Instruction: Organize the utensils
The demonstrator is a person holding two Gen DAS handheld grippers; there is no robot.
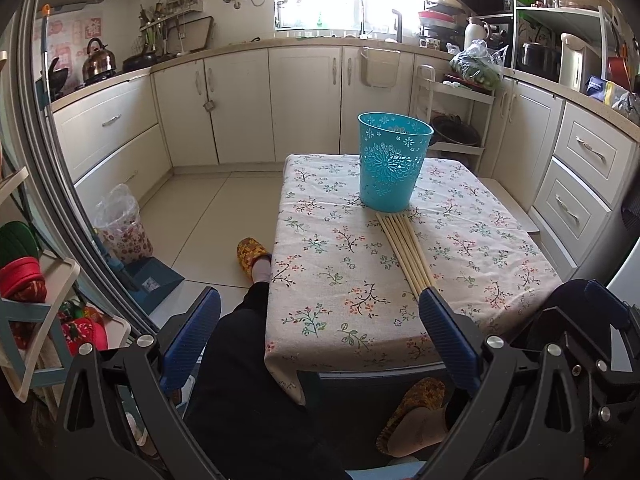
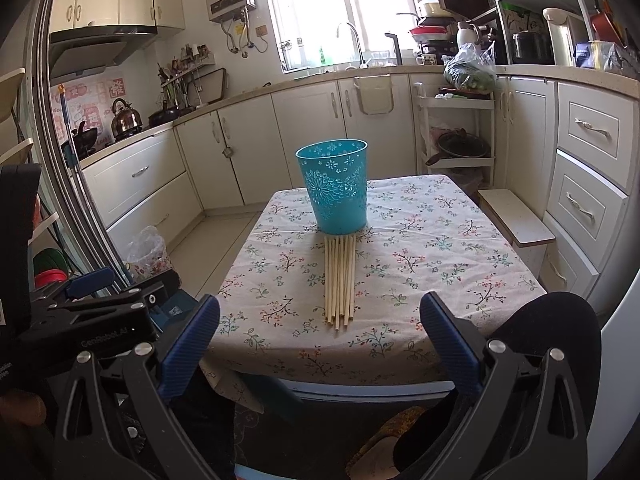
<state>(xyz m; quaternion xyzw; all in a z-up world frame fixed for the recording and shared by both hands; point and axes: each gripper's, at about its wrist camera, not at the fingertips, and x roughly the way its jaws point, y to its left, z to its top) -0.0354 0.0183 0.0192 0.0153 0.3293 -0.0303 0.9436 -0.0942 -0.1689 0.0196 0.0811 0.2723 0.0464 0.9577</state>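
A blue perforated plastic cup (image 1: 392, 164) stands upright on the floral tablecloth (image 1: 340, 280); it also shows in the right wrist view (image 2: 336, 188). Several wooden chopsticks (image 1: 404, 252) lie in a bundle in front of the cup, far ends touching its base, also seen in the right wrist view (image 2: 340, 280). My left gripper (image 1: 320, 320) is open and empty, held off the table's near left corner. My right gripper (image 2: 320, 328) is open and empty, just short of the chopsticks' near ends.
The small table (image 2: 440, 280) stands in a kitchen with cabinets (image 2: 304, 128) around it. A low white stool (image 2: 516, 220) is at the table's right. A bagged bin (image 1: 120, 224) and blue dustpan (image 1: 156, 276) are on the floor left. The person's legs and slippers (image 1: 252, 256) are near the table.
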